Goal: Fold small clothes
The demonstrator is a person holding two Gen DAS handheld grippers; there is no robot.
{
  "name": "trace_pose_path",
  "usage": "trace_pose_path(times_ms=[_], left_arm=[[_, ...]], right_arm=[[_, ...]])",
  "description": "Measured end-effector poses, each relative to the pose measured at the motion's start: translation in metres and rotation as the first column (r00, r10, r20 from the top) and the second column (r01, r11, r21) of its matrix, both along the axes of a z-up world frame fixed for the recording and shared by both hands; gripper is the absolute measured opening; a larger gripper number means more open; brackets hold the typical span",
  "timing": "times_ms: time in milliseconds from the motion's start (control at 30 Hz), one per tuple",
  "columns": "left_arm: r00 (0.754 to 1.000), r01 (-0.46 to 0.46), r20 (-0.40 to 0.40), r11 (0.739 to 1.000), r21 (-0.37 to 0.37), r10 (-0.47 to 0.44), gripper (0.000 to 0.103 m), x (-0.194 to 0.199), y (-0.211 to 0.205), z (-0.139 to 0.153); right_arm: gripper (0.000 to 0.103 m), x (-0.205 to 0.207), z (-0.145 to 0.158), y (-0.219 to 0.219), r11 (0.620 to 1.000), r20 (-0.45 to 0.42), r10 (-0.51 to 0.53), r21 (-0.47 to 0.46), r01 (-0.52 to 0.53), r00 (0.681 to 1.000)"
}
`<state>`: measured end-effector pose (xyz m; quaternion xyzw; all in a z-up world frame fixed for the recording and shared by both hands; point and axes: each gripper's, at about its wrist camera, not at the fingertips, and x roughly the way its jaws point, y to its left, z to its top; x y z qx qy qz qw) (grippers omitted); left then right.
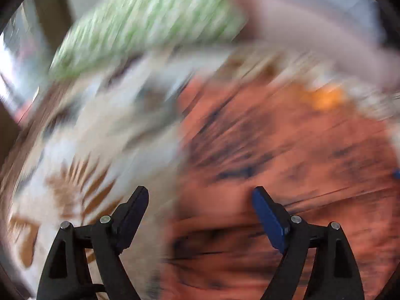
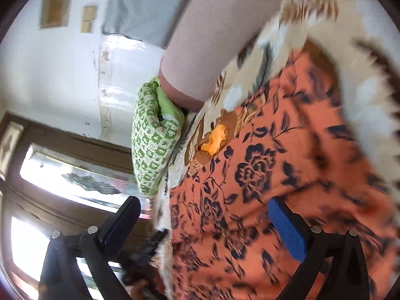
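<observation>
Hovering over the orange floral garment (image 2: 262, 175), both tools are sitting with their jaws spread wide and nothing between them: the left gripper (image 1: 200, 200) is showing a clear gap in its own blurred view, and the right gripper (image 2: 210, 215) is doing the same above the cloth's near edge. The garment is lying spread on a cream leaf-print bedsheet (image 2: 250, 75), with a small yellow-orange item (image 2: 216, 137) touching its far edge and a green patterned pillow (image 2: 155, 145) just beyond, beside a mauve cushion (image 2: 212, 37). The left view is smearing badly, so the cloth's outline there is hard to read; I judge the step in hand to be reaching for an edge or corner to start a fold. Doing it well is likely meaning settling each tool until its view is sharp, choosing two corners along one edge, sliding the lower finger under only the garment's layer and not the sheet, then pinching fully before lifting, keeping both tools level so the fold is landing straight.
</observation>
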<state>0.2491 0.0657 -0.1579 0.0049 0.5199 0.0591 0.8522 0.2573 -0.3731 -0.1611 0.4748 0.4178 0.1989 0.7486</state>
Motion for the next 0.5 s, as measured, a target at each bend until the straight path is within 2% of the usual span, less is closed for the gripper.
trace_pose_path(times_ms=[33, 67, 100, 133, 167, 200, 267, 300, 367, 400, 467, 500], left_arm=[[0.999, -0.014, 0.034, 0.998, -0.067, 0.017, 0.096, -0.001, 0.009, -0.003], [0.999, -0.015, 0.036, 0.998, -0.061, 0.017, 0.096, -0.004, 0.011, 0.005], [0.999, -0.014, 0.039, 0.999, -0.043, 0.015, 0.095, -0.008, 0.010, 0.010], [0.996, 0.005, 0.093, 0.999, -0.035, -0.002, 0.095, -0.019, 0.009, 0.025], [0.991, 0.026, 0.131, 0.998, -0.048, -0.020, 0.095, -0.026, 0.008, 0.034], [0.987, 0.050, 0.157, 0.996, -0.073, -0.038, 0.095, -0.037, 0.011, 0.044], [0.979, 0.105, 0.187, 0.981, -0.161, -0.074, 0.095, -0.073, 0.019, 0.061], [0.977, 0.134, 0.192, 0.970, -0.203, -0.095, 0.095, -0.092, 0.024, 0.066], [0.978, 0.160, 0.179, 0.945, -0.285, -0.111, 0.095, -0.142, 0.035, 0.067], [0.979, 0.161, 0.167, 0.939, -0.303, -0.114, 0.095, -0.153, 0.035, 0.067], [0.983, 0.170, 0.123, 0.928, -0.332, -0.136, 0.095, -0.191, 0.041, 0.057], [0.987, 0.157, 0.093, 0.931, -0.330, -0.134, 0.095, -0.203, 0.043, 0.050]], right_arm=[[0.100, 0.006, -0.020, -0.003, 0.996, -0.106, -0.049, -0.074, 0.042, 0.993], [0.098, 0.002, -0.023, -0.006, 0.996, -0.108, -0.088, -0.040, 0.084, 0.990], [0.098, -0.002, -0.013, -0.005, 0.995, -0.092, -0.089, -0.049, 0.085, 0.992], [0.099, -0.010, 0.004, -0.002, 0.994, -0.075, -0.067, -0.089, 0.061, 0.995], [0.099, -0.024, 0.028, 0.002, 0.990, -0.023, -0.018, -0.142, 0.014, 1.000], [0.099, -0.038, 0.044, 0.003, 0.981, -0.001, 0.015, -0.196, -0.015, 1.000], [0.099, -0.070, 0.064, 0.000, 0.946, -0.027, 0.070, -0.315, -0.075, 0.997], [0.099, -0.093, 0.069, -0.006, 0.922, -0.046, 0.096, -0.373, -0.106, 0.994], [0.099, -0.132, 0.070, -0.018, 0.888, -0.089, 0.124, -0.434, -0.150, 0.988], [0.099, -0.160, 0.065, -0.024, 0.869, -0.129, 0.155, -0.454, -0.198, 0.979], [0.099, -0.210, 0.054, -0.042, 0.828, -0.166, 0.166, -0.512, -0.229, 0.972], [0.099, -0.225, 0.045, -0.046, 0.824, -0.183, 0.165, -0.515, -0.238, 0.969]])
